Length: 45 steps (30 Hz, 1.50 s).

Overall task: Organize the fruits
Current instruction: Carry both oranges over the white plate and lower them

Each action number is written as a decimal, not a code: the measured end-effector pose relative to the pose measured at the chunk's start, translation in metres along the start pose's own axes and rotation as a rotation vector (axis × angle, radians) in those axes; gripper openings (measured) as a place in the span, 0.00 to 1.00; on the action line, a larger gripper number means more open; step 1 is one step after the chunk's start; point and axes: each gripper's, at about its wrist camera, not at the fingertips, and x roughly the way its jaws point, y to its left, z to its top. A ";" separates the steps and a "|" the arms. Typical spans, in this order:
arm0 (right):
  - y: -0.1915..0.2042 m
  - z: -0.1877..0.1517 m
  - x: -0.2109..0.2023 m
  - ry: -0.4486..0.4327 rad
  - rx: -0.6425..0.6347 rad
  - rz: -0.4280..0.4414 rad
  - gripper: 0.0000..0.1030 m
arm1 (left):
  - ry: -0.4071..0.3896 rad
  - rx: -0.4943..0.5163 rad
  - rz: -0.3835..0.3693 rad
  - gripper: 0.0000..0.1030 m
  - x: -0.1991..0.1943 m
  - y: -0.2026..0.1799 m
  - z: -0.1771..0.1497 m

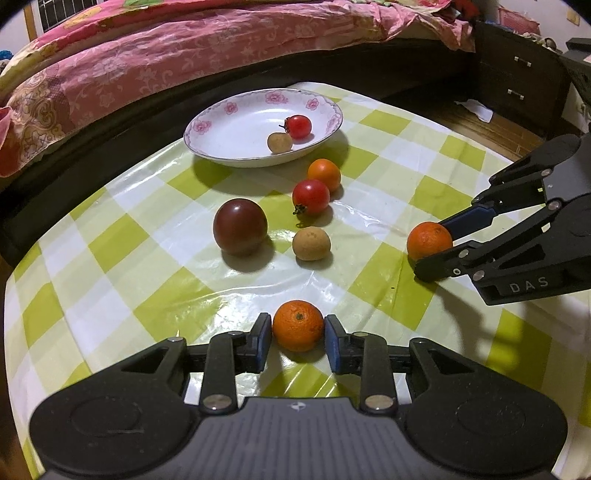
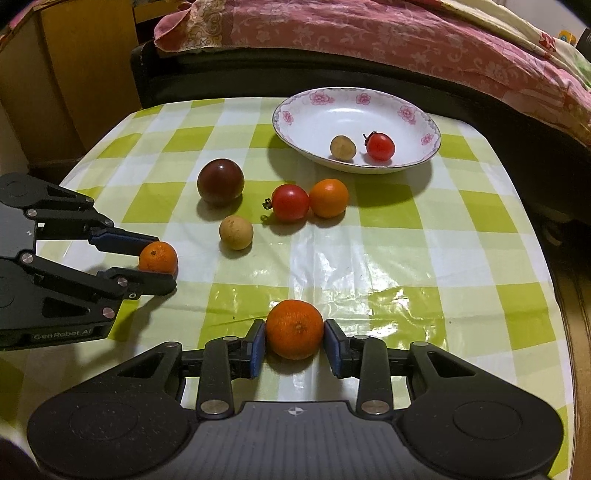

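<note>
A white floral plate holds a red cherry tomato and a beige longan. On the checked cloth lie a dark tomato, a red tomato, an orange tomato and a longan. My left gripper is closed around a tangerine resting on the table. My right gripper is closed around another tangerine, also on the table.
A bed with a pink quilt runs along the table's far side. A dark drawer unit stands at the back right. A wooden cabinet stands at the left. The table edge is close on the right.
</note>
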 end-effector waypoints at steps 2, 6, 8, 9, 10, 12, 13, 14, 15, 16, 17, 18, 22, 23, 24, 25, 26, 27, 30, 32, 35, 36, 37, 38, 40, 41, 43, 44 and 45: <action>-0.001 -0.001 0.000 -0.002 0.007 0.002 0.29 | 0.004 -0.006 0.006 0.41 0.000 0.001 0.001; -0.002 0.000 -0.001 0.001 0.024 0.007 0.29 | 0.009 -0.017 0.008 0.43 0.000 0.003 0.001; -0.003 0.000 0.000 0.000 0.030 0.009 0.29 | 0.010 -0.016 0.011 0.43 0.000 0.002 0.001; -0.003 0.000 -0.001 -0.001 0.032 0.011 0.29 | 0.010 -0.015 0.013 0.43 0.000 0.002 0.001; -0.003 0.000 -0.001 -0.001 0.035 0.014 0.30 | 0.009 -0.015 0.014 0.43 0.000 0.001 0.001; -0.004 0.000 -0.001 -0.003 0.042 0.018 0.30 | 0.008 -0.019 0.014 0.43 0.000 0.001 0.001; -0.004 0.000 -0.001 -0.004 0.043 0.020 0.30 | 0.006 -0.019 0.017 0.43 0.000 0.001 0.000; -0.004 0.000 -0.001 -0.005 0.042 0.019 0.30 | 0.006 -0.015 0.020 0.43 -0.001 0.000 0.000; -0.004 0.000 -0.001 -0.006 0.040 0.019 0.30 | 0.006 -0.012 0.022 0.42 -0.001 -0.001 0.000; -0.003 0.000 -0.001 -0.006 0.036 0.018 0.30 | 0.006 -0.010 0.022 0.41 -0.001 -0.001 0.000; -0.003 0.000 -0.001 -0.004 0.034 0.017 0.30 | 0.007 -0.012 0.020 0.40 -0.002 -0.001 0.000; -0.003 0.001 -0.001 -0.002 0.033 0.015 0.30 | 0.008 -0.014 0.018 0.38 -0.002 -0.001 0.001; -0.002 0.001 -0.001 0.000 0.035 0.009 0.28 | 0.014 -0.003 0.021 0.36 -0.002 -0.004 0.002; -0.001 0.001 -0.001 0.000 0.033 0.005 0.27 | 0.016 -0.003 0.019 0.36 -0.002 -0.004 0.002; -0.001 0.001 -0.001 0.000 0.030 0.004 0.27 | 0.016 -0.004 0.017 0.36 -0.002 -0.004 0.003; -0.001 0.002 -0.001 0.000 0.030 0.003 0.27 | 0.014 -0.004 0.017 0.35 -0.002 -0.004 0.003; -0.001 0.002 -0.002 -0.002 0.032 0.002 0.27 | 0.012 -0.003 0.018 0.35 -0.003 -0.004 0.004; -0.002 0.003 -0.002 -0.005 0.034 0.002 0.27 | 0.009 -0.003 0.018 0.35 -0.003 -0.005 0.005; -0.002 0.006 -0.004 -0.018 0.037 0.005 0.27 | -0.006 -0.010 0.019 0.35 -0.005 -0.005 0.011; -0.001 0.008 -0.006 -0.030 0.037 0.007 0.27 | -0.019 -0.012 0.020 0.35 -0.007 -0.005 0.016; 0.000 0.013 -0.007 -0.046 0.036 0.012 0.27 | -0.038 -0.018 0.021 0.35 -0.008 -0.003 0.025; 0.000 0.014 -0.008 -0.051 0.036 0.013 0.27 | -0.043 -0.021 0.023 0.35 -0.007 -0.003 0.028; 0.000 0.016 -0.009 -0.057 0.038 0.013 0.27 | -0.048 -0.024 0.024 0.35 -0.007 -0.002 0.031; -0.001 0.017 -0.009 -0.063 0.041 0.011 0.27 | -0.053 -0.028 0.025 0.35 -0.007 -0.001 0.034; -0.004 0.021 -0.010 -0.074 0.050 0.008 0.27 | -0.061 -0.031 0.030 0.35 -0.005 0.001 0.040; -0.005 0.023 -0.010 -0.079 0.056 0.005 0.27 | -0.067 -0.032 0.032 0.35 -0.004 0.001 0.044; -0.009 0.028 -0.011 -0.089 0.065 0.004 0.27 | -0.079 -0.030 0.037 0.35 -0.003 0.002 0.052; -0.011 0.031 -0.011 -0.097 0.070 0.001 0.27 | -0.086 -0.030 0.040 0.35 -0.002 0.003 0.056; -0.013 0.035 -0.011 -0.105 0.074 -0.002 0.27 | -0.094 -0.031 0.042 0.35 -0.001 0.004 0.060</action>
